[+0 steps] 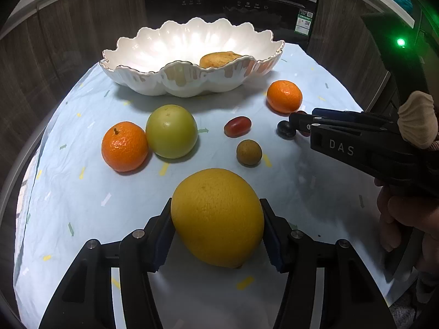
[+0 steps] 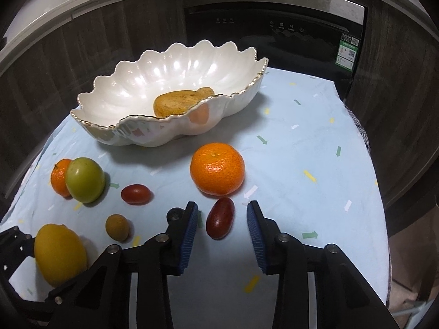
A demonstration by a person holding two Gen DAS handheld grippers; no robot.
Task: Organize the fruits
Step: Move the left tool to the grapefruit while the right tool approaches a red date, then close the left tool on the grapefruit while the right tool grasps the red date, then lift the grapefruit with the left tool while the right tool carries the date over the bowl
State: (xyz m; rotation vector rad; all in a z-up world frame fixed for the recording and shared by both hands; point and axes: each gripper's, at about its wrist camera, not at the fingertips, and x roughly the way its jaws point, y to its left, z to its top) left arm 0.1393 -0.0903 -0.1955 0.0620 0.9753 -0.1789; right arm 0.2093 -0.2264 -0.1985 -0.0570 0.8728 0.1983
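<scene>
Left wrist view: left gripper (image 1: 216, 219) is clamped on the large yellow dimpled citrus (image 1: 218, 216), which may roll out; right gripper (image 2: 222, 219) is spread around the small dark-red oval tomato (image 2: 220, 218), untouched, which could be nudged aside.

The right side of the surface (image 2: 315, 148) beyond the mandarin (image 2: 217, 168) lies bare, an open lane to the bowl (image 2: 175, 134). On the left, a second mandarin (image 1: 124, 146) touching a green fruit (image 1: 171, 131), a tomato (image 1: 237, 126) and a small brown fruit (image 1: 249, 152) crowd the way. The bowl's left half is free; a brown fruit (image 2: 178, 101) fills its right.
</scene>
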